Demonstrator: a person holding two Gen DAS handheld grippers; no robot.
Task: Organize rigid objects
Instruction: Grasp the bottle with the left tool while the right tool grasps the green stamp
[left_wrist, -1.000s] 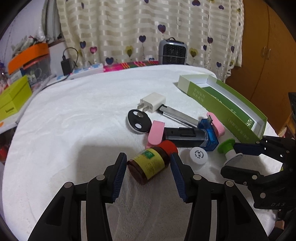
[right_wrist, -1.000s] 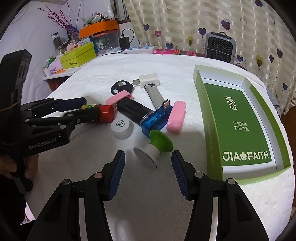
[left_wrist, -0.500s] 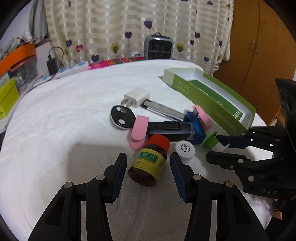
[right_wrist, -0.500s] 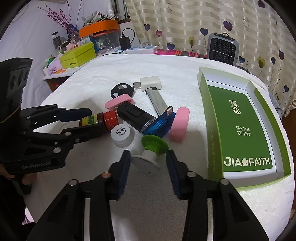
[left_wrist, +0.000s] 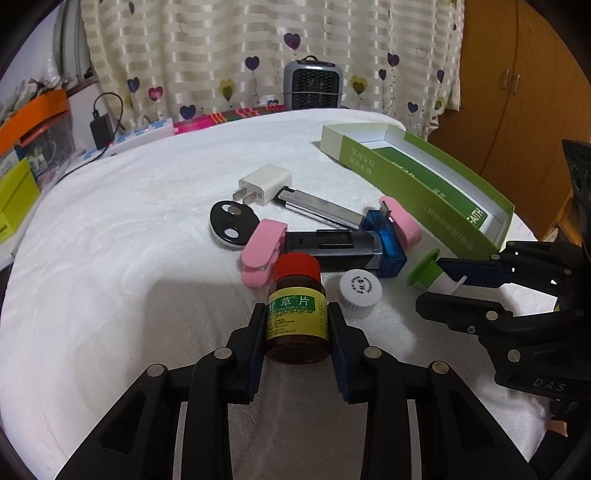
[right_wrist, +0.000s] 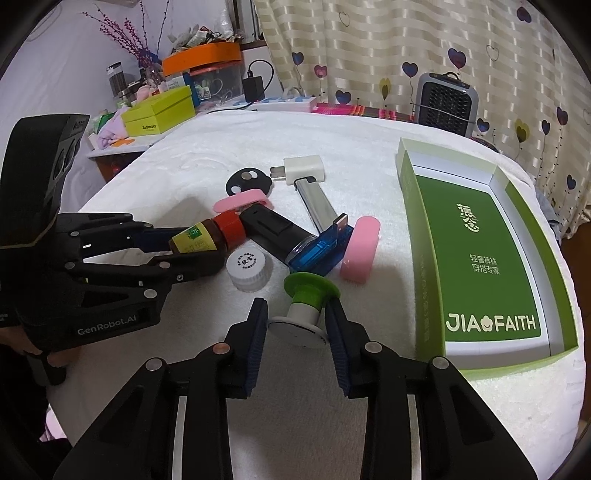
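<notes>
My left gripper (left_wrist: 297, 325) is shut on a brown medicine bottle (left_wrist: 297, 317) with a red cap and green-yellow label; it also shows in the right wrist view (right_wrist: 201, 240). My right gripper (right_wrist: 297, 317) is shut on a green-and-white stopper (right_wrist: 304, 306), also seen in the left wrist view (left_wrist: 430, 269). Beside them lie a white cap (right_wrist: 248, 266), a black and blue device (right_wrist: 295, 240), two pink cases (right_wrist: 360, 249), a silver stick (right_wrist: 317, 201), a white charger (right_wrist: 303, 170) and a black fob (right_wrist: 245, 181).
An open green box (right_wrist: 476, 254) lies to the right on the white cloth-covered table (left_wrist: 110, 240). A small heater (left_wrist: 312, 86) stands at the back by the curtain. Boxes and clutter sit off the table's left edge (right_wrist: 162, 114).
Both grippers have closed: the left on the brown bottle, now aligned between its fingers, and the right on the green-and-white stopper. Both have moved closer to the pile.
</notes>
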